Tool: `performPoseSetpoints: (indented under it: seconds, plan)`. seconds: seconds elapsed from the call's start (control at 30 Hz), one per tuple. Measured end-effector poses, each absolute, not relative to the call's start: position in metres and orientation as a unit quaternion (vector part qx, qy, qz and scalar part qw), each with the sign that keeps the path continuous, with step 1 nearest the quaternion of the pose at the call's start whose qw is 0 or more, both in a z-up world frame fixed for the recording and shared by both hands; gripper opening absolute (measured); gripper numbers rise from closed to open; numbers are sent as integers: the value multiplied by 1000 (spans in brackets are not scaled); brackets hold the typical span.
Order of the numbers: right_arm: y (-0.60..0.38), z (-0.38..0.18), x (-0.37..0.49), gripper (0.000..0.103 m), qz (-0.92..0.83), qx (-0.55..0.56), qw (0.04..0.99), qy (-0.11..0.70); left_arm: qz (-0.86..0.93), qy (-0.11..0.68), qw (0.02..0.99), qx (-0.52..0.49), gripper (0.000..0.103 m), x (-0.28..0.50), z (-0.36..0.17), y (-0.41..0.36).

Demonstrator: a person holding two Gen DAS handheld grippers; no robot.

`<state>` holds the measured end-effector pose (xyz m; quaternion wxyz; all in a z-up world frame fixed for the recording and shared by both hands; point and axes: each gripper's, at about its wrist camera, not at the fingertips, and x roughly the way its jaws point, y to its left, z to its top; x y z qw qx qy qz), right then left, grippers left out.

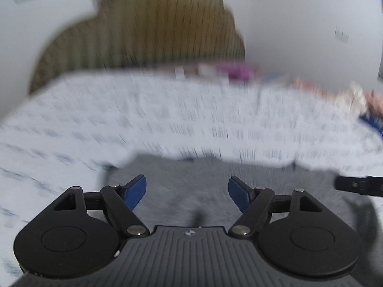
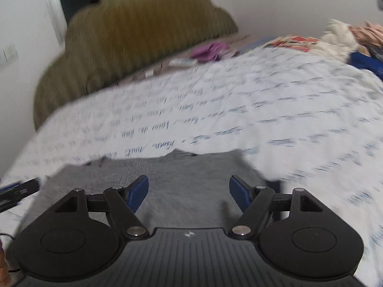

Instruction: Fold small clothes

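Now both claws hang over the grey garment point(image 1: 191, 186), which lies spread flat on the bed's white bedspread point(image 1: 167, 119), the one printed with lines of blue script. The left claw point(image 1: 187, 192) stands wide open, blue pads apart, nothing between them but grey cloth lying below; no pad presses on the fabric. The right claw point(image 2: 189, 192) is the same story: jaws spread wide, empty, with the grey garment under it. In the left wrist view the tip of the right claw pokes in at the garment's right edge, and in the right wrist view the left claw's tip shows at the garment's left edge, so each claw sits toward its own side of the garment. Beyond the garment's far edge the bedspread runs on to an olive, scalloped, ribbed headboard point(image 2: 134, 38). Near the foot of that headboard lies something purple point(image 2: 210, 50), and well off past the garment to the far right sits a heap of other clothes point(image 2: 340, 38), white, pink and blue. Both views are smeared with blur.
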<state>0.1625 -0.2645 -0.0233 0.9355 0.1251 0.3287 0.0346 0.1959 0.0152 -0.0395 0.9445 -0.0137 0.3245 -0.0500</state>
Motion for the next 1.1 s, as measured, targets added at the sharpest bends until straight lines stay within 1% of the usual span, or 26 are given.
performPoseSetpoints:
  seconds: [0.03,0.07,0.1,0.17,0.2,0.33,0.4,0.6,0.8,1.1]
  plan:
    - [-257,-30,174,74,36,118,931,345,-43,358,933,-10,75,208,-53,11]
    - [-254,-39,184,74,32,119,924,362,-35,382,923,-13,75,213,-63,11]
    - [-250,-48,190,74,25,121,918,377,-35,386,922,-15,80,215,-70,11]
    - [-251,-66,194,74,15,114,914,389,-41,374,926,-12,83,209,-74,14]
    - [-252,-68,188,74,18,109,921,374,-44,373,927,-13,83,206,-74,16]
    - [-254,-64,176,75,19,110,922,370,-40,368,929,-13,83,199,-70,19]
    - [-255,-61,173,75,19,116,920,374,-43,364,930,-8,88,192,-70,17]
    - [-250,-58,167,76,12,96,924,371,-44,353,934,13,94,171,-68,9]
    - [-242,-59,148,76,5,64,930,361,-50,346,936,35,94,154,-69,7]
    - [-235,-58,127,78,0,45,932,359,-60,341,938,30,95,127,-70,15]
